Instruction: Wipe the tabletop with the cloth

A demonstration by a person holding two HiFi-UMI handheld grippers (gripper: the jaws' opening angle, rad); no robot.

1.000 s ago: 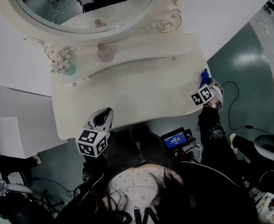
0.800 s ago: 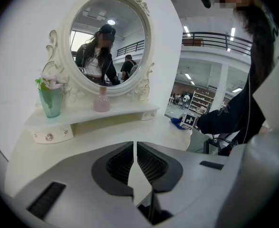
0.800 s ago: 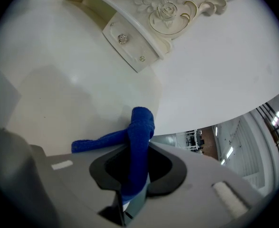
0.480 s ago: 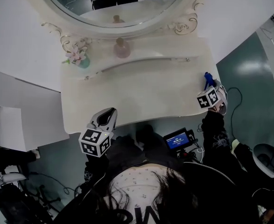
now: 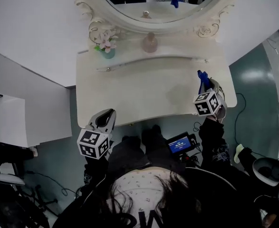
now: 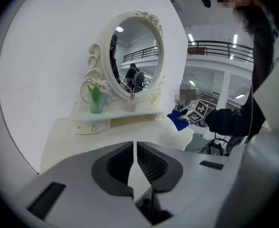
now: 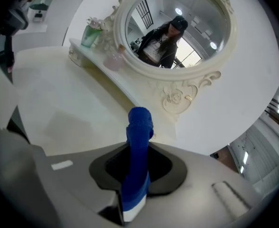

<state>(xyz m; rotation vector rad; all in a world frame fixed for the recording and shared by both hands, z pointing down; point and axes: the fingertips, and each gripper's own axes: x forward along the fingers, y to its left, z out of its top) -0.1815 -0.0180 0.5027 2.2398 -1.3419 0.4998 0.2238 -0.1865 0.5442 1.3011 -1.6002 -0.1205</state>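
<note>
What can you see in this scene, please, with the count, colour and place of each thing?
dressing table: one, cream, centre of the head view
mirror: one, oval, cream ornate frame, at the table's back
raised shelf: one, cream, under the mirror
vase of flowers: one, green, left on the shelf
bottle: one, pink, mid-shelf
cloth: one, blue, at the table's right edge
screen device: one, black, lit blue, below the front edge
left gripper: grey, shut, empty, front left
right gripper: grey, shut on the cloth
</note>
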